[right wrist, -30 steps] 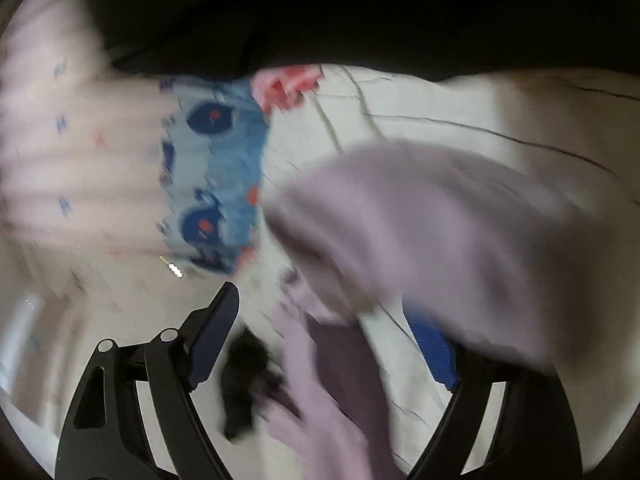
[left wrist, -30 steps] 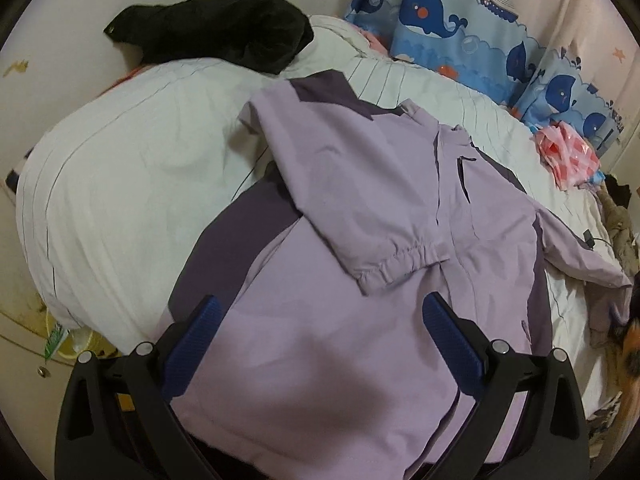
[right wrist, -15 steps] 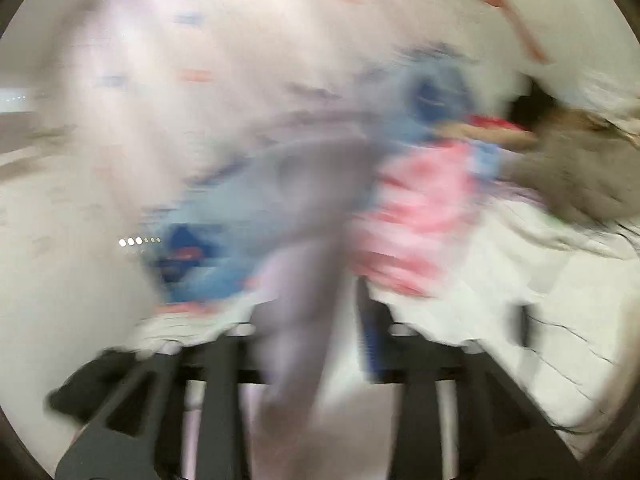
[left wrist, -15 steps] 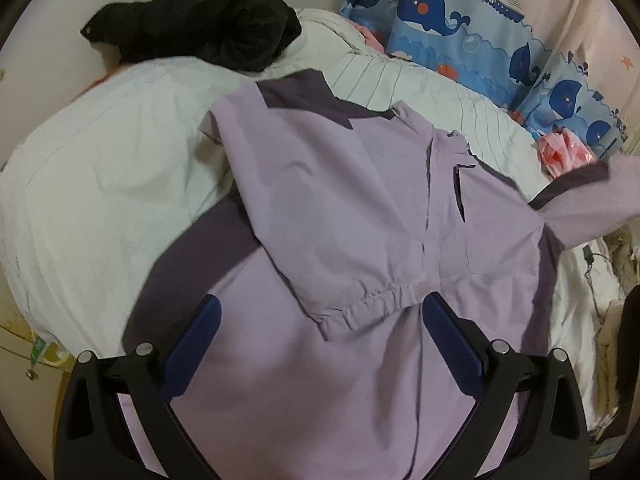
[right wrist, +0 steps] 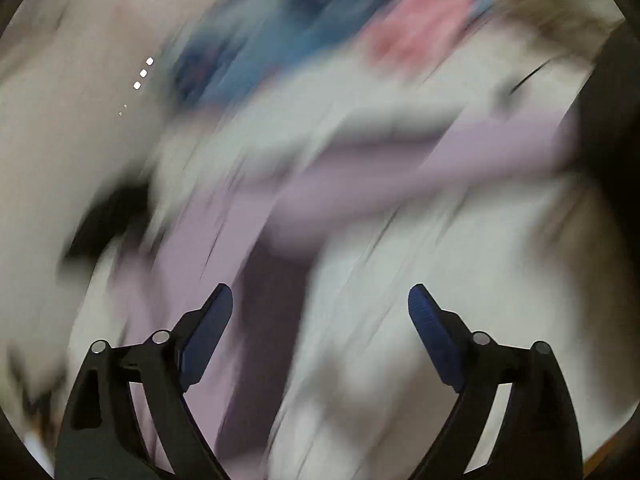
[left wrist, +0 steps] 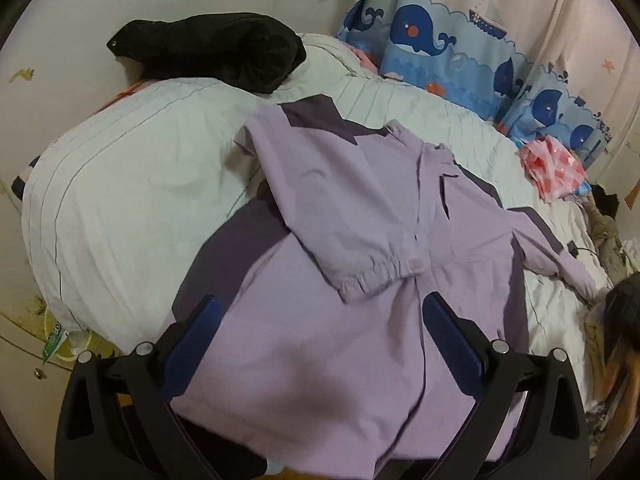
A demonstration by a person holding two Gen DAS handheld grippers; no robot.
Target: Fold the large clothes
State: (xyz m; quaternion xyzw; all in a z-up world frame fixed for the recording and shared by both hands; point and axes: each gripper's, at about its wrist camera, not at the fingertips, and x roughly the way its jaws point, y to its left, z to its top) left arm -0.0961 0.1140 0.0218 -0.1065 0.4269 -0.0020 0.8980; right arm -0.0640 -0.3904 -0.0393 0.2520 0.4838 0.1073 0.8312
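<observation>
A lilac jacket with dark purple panels [left wrist: 360, 240] lies front up on the white bed [left wrist: 120, 200]. Its left sleeve [left wrist: 320, 208] is folded across the chest. Its right sleeve [left wrist: 560, 260] lies stretched out to the right on the sheet. My left gripper [left wrist: 320, 320] is open and empty, just above the jacket's lower part. In the right wrist view the picture is badly blurred. My right gripper [right wrist: 320, 304] is open and empty above the blurred lilac sleeve [right wrist: 360, 184] and white sheet [right wrist: 440, 280].
A black garment [left wrist: 216, 50] lies at the head of the bed by the wall. A pink cloth [left wrist: 554, 170] lies at the far right edge, under a whale-print curtain [left wrist: 460, 56]. More clothes lie at the right edge [left wrist: 608, 240].
The right gripper held the right sleeve up half a second ago. It has opened and the sleeve lies on the sheet again. The left gripper's view has shifted a little.
</observation>
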